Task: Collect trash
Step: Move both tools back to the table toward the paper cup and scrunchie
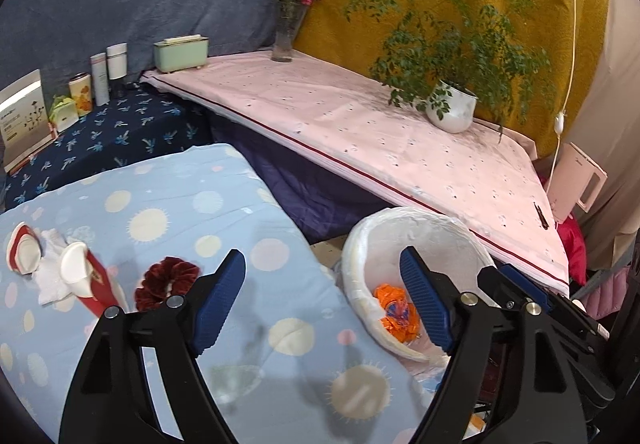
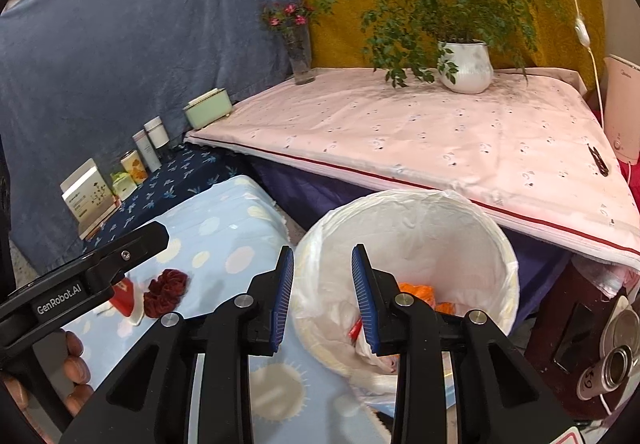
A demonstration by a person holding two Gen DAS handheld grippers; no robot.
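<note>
Both grippers hang open and empty by a lined trash bin with rubbish already inside.

In the left wrist view the left gripper (image 1: 322, 298) fills the lower centre, its blue pads wide apart with nothing between them, straddling the edge of the dotted blue cloth (image 1: 224, 203) and the rim of the trash bin (image 1: 360, 244) at lower right. An orange wrapper (image 1: 394, 310) lies inside the bin. At lower left of that view, on the cloth, sit a dark red scrunchie (image 1: 166, 282), a red-and-white carton (image 1: 100, 284) and crumpled white tissue (image 1: 50, 276). In the right wrist view the right gripper (image 2: 322, 296) stands at lower centre, jaws moderately parted and empty, over the near rim of the bin.
</note>
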